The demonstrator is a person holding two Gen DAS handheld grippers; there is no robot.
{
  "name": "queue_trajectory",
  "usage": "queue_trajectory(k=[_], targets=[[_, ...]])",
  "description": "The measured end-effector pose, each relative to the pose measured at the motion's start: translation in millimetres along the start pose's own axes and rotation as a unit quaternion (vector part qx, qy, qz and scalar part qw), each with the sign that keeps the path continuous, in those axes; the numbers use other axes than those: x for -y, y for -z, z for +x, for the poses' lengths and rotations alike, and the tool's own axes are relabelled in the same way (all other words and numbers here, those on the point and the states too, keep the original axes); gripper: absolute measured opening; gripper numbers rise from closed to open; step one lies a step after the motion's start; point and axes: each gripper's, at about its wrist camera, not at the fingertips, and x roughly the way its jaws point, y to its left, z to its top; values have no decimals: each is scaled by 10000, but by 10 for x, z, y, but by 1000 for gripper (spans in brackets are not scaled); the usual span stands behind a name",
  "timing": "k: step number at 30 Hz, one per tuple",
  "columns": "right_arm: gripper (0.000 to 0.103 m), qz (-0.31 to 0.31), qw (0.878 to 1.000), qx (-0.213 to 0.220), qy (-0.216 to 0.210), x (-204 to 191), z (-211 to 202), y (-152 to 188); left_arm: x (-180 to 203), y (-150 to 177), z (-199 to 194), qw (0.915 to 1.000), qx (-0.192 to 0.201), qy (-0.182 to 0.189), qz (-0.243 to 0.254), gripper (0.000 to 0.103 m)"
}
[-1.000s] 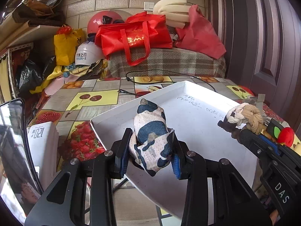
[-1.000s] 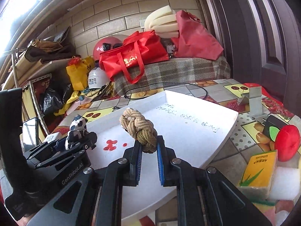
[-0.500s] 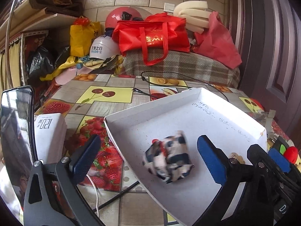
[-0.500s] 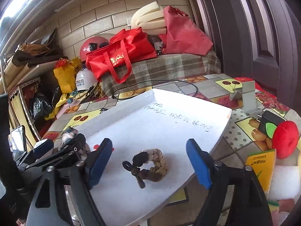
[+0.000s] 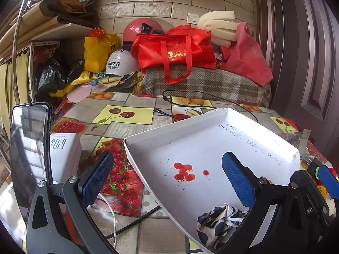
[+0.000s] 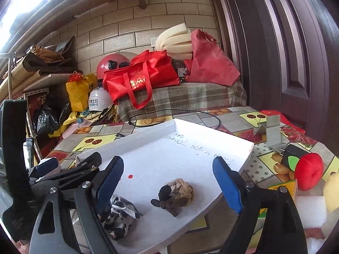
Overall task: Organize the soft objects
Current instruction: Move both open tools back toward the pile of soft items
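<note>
While both grippers' fingers gape apart, a crumpled black-and-white pouch [image 6: 118, 216] and braided rope knot [image 6: 177, 192] lie loose.

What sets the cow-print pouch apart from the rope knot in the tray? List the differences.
1. The cow-print pouch is white fabric with dark blotches; the braided rope knot is tan cord with a dark brown end.
2. The pouch lies crumpled near the tray's front left edge; the knot sits further right, towards the middle.
3. The pouch is partly hidden by the right gripper's finger; the knot shows in full.

Both lie released in the white tray, apart from each other.
</note>
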Motion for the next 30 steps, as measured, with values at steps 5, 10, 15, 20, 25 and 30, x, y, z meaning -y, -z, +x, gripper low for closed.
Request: queue_trajectory(k=[5, 10, 15, 20, 25, 30], targets=[[103, 18, 9999, 69, -123, -21, -201, 60, -70, 26, -43, 9996, -47, 219, -196, 103], [103, -338, 9986, 76, -391, -125, -486, 168, -96, 89, -190, 9988, 13, 433, -238, 103], [103, -631, 9960, -10, -639, -66, -794, 262, 45, 182, -426, 9974, 100, 695, 141, 103], [103, -592, 9956, 123, -714, 336, -1165, 262, 282, 351, -755, 9894, 39, 1316, 620, 103], [103, -370, 9988, -173, -266, 1039, -1489, 209, 655, 602, -1029, 9612, -672, 2382, 1215, 103], [103, -293, 9860, -1611, -312, 1493, -1546, 416, 1127, 922, -1207, 9197, -1567, 3085, 1856, 103]])
